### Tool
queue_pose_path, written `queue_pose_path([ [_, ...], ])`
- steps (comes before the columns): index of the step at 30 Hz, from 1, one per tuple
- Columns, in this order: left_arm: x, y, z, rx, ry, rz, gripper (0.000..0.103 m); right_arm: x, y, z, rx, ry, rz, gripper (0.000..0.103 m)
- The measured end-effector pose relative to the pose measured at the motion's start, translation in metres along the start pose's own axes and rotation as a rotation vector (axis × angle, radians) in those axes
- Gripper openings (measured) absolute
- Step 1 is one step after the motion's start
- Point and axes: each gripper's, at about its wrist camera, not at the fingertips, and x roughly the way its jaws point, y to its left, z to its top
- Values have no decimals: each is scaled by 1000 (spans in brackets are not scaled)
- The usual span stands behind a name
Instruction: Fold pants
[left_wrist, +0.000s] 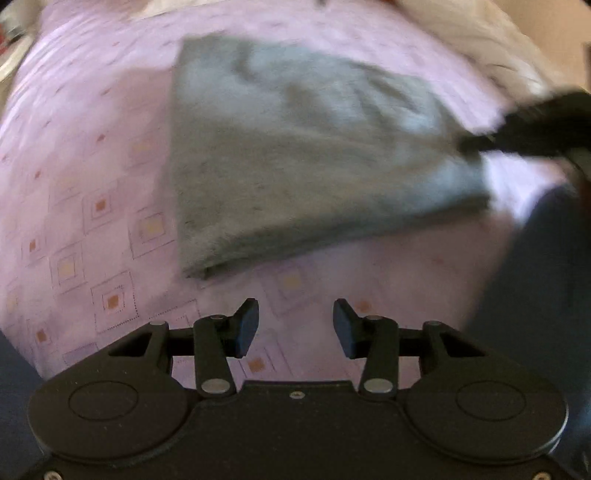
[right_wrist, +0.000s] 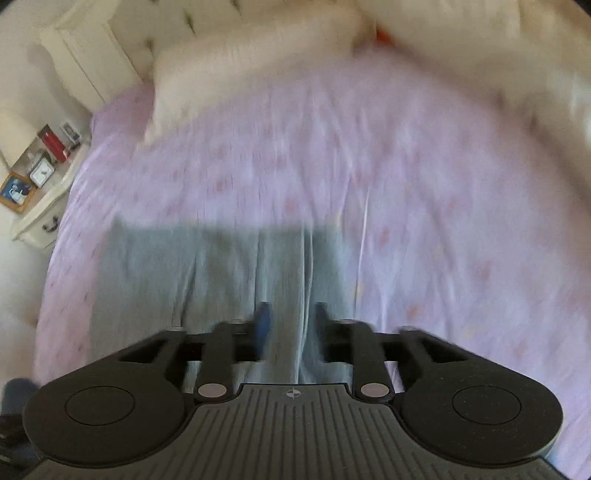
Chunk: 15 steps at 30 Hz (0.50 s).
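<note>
Pants (left_wrist: 306, 155) folded on bed — ahead of left tool (left_wrist: 295, 326), apart.

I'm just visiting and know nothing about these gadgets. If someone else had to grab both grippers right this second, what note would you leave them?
Left gripper: open, nothing between its fingers, hanging over the lilac bedsheet just short of the pants.
Right gripper: jaws apart over the grey pants, no pinch visible; the picture is blurred.
Pants: lying on the bed as a compact folded bundle, layered edges showing at the near corner in the left view.
Done: the pants look folded at least once.
Left: probably check the edges, smooth the wrinkles on top, and add another fold if a smaller bundle is wanted.
</note>
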Motion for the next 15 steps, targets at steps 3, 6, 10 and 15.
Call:
queue_pose_path([
  [3, -35, 5, 13, -14, -86, -48, 53, 7, 20, 8, -50, -63, 26, 31],
  [6, -43, 12, 41, -72, -231, 13, 59, 35, 37, 9, -92, -51, 18, 31],
  [10, -8, 15, 62, -115, -234, 113, 59, 77, 38, -24, -155, 114, -99, 38],
  [15, 34, 18, 37, -61, -154, 159, 64, 66, 22, -24, -90, 100, -57, 42],
])
